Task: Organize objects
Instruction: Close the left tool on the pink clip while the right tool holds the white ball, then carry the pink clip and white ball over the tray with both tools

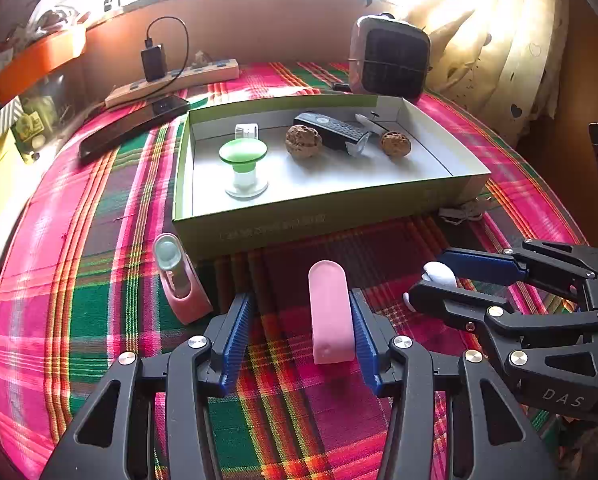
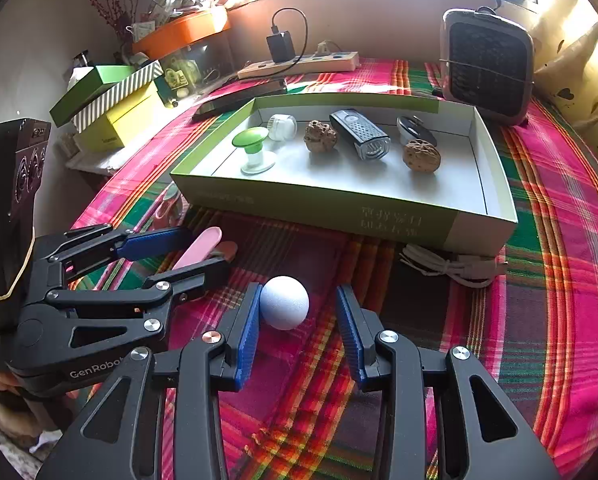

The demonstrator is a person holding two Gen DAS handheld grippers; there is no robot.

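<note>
On table before box (image 2: pixel 339 208): right gripper (image 2: pixel 299 320) jaws part-open around white ball (image 2: pixel 284 302), left gripper (image 1: pixel 299 328) wide astride pink case (image 1: pixel 331 312); centre, then squeeze.

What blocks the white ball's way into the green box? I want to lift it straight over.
Nothing visible stands on the cloth between the white ball and the green box; only the box's own near wall has to be cleared. The right gripper is open around the ball. A coiled white cable lies off to the right.
</note>
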